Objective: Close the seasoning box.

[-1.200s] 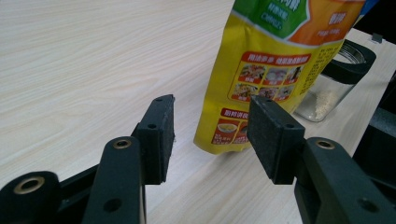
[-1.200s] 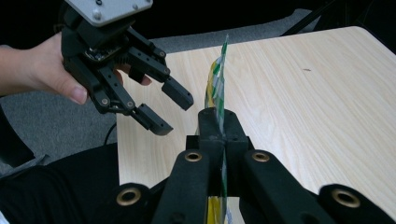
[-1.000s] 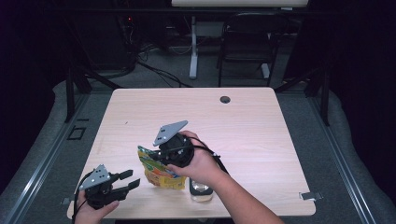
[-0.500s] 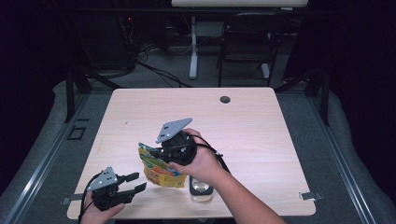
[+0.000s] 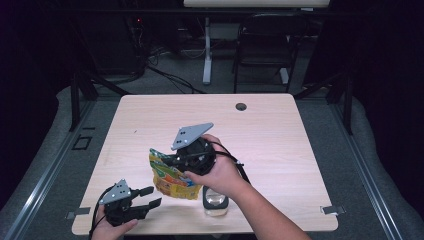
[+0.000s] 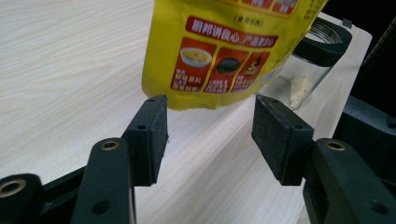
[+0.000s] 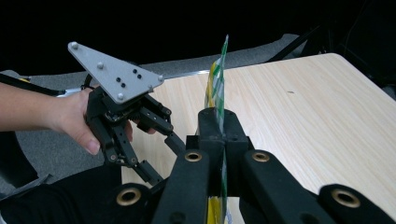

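A yellow printed pouch [image 5: 170,176] hangs upright over the table's front middle. My right gripper [image 5: 175,161] is shut on its top edge. In the right gripper view the pouch's thin edge [image 7: 218,88] rises from between the closed jaws of the right gripper [image 7: 218,122]. My left gripper [image 5: 151,196] sits low at the front left, pointing at the pouch. Its jaws have just been opening, and nothing is between them. In the left gripper view the pouch's bottom [image 6: 219,51] hangs just beyond the spread pads of the left gripper [image 6: 208,133].
A glass jar [image 5: 215,202] with a black rim lies on the table [image 5: 280,135] behind the pouch, with a little pale powder inside [image 6: 299,86]. A round cable hole [image 5: 241,106] is at the far edge. Dark floor, a chair and desk legs lie beyond.
The left gripper's jaws have spread a little wider. Both hands and the pouch have stayed nearly where they were.
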`<move>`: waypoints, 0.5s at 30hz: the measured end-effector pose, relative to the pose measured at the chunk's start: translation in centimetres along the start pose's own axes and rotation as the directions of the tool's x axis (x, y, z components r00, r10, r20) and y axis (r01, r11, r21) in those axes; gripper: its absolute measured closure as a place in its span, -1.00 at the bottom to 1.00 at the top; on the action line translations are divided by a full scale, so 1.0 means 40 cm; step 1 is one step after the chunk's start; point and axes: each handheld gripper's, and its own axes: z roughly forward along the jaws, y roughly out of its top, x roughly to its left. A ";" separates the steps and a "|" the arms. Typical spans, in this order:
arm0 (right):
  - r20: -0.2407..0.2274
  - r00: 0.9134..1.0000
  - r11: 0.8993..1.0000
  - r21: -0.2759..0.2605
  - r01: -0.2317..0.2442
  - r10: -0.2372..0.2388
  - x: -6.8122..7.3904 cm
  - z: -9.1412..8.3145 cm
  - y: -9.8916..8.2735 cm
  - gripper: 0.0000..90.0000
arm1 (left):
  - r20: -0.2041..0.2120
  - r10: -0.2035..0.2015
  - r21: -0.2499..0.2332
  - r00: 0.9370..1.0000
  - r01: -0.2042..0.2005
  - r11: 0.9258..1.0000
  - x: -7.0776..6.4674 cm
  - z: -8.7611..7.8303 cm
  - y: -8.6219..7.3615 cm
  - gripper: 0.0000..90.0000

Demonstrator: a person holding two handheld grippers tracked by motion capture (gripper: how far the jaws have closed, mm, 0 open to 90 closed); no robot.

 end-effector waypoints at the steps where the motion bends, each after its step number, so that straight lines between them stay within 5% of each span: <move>1: 0.003 1.000 1.000 -0.003 0.003 -0.003 0.000 -0.002 0.002 1.00 | 0.001 -0.002 -0.008 1.000 0.002 1.000 -0.001 0.004 -0.001 0.01; 15: -0.011 1.000 1.000 -0.024 0.014 -0.014 0.012 -0.021 0.020 1.00 | 0.053 0.001 0.022 0.999 -0.002 1.000 -0.009 0.039 -0.005 -0.02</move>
